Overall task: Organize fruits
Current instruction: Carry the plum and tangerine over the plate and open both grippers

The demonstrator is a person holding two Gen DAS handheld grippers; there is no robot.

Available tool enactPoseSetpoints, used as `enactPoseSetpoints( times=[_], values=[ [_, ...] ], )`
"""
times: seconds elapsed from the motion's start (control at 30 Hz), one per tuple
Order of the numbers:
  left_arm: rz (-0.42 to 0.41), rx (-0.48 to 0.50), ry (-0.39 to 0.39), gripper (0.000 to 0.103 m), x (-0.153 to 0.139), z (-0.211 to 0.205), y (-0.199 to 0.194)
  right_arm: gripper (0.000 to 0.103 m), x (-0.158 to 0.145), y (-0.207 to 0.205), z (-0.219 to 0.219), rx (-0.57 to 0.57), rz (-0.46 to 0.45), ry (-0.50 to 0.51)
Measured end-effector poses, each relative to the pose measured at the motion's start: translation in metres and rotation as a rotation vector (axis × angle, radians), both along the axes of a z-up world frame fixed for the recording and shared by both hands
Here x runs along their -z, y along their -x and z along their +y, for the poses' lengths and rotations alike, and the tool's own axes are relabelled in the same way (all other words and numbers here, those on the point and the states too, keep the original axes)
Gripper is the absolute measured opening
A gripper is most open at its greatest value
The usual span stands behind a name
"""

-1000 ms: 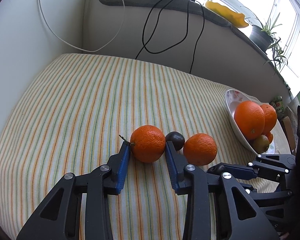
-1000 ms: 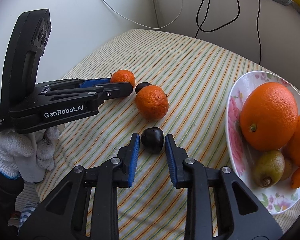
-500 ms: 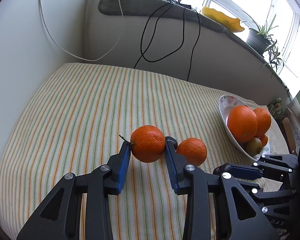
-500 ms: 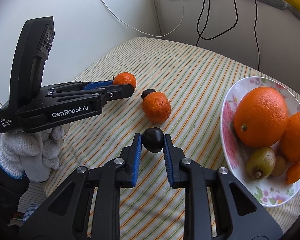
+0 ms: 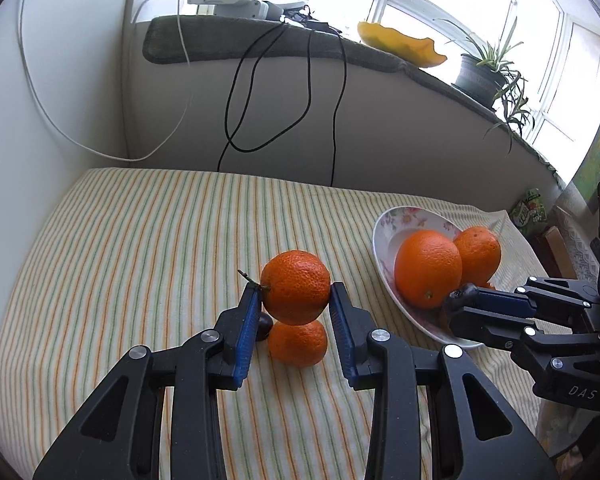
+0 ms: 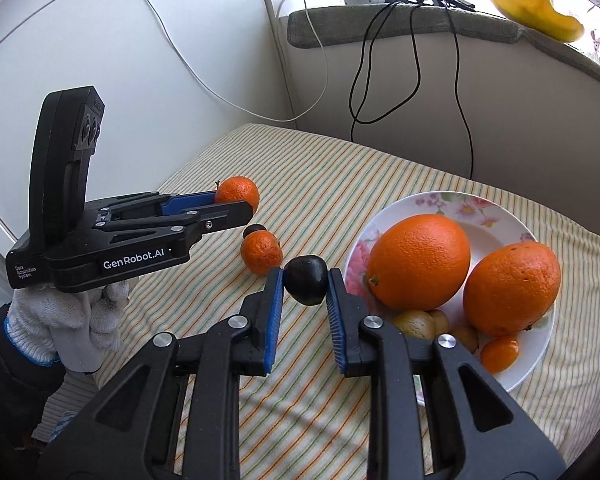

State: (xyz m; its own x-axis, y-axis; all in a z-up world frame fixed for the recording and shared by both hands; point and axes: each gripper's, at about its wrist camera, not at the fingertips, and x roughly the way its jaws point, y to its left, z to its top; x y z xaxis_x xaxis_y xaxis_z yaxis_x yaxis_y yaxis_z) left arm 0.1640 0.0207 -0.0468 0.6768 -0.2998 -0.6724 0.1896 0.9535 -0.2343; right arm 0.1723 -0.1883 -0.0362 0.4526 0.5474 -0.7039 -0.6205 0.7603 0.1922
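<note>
Holding two oranges [image 6: 420, 262], kiwis [image 6: 414, 324] | bowl [image 6: 496, 208] | striped cloth [image 6: 340, 184]

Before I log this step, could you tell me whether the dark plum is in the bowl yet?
Not yet. The dark plum is clamped in the right gripper, lifted beside the bowl rim.

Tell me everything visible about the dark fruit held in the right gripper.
The dark fruit is small, roundish and near-black, with a smooth skin that shows a dull sheen; it looks like a plum, though its kind is not certain. The right gripper is shut on it, its blue-padded fingers pressing both sides. It hangs lifted above the striped cloth, beside the near rim of the floral bowl, not yet inside. Nothing but the fingers touches it.
</note>
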Motion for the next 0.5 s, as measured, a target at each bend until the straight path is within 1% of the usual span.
enactPoseSetpoints(
  times=[0.3, 0.5],
  values=[
    [-0.013, 0.060, 0.016, 0.033, -0.009, -0.036, -0.014, 0.023, -0.017, -0.018, -0.039, 0.071, -0.032, -0.014],
    [-0.023, 0.105, 0.015, 0.033, -0.016, -0.060, -0.025, 0.023, -0.020, -0.036, -0.060, 0.114, -0.037, -0.020]
  ],
)
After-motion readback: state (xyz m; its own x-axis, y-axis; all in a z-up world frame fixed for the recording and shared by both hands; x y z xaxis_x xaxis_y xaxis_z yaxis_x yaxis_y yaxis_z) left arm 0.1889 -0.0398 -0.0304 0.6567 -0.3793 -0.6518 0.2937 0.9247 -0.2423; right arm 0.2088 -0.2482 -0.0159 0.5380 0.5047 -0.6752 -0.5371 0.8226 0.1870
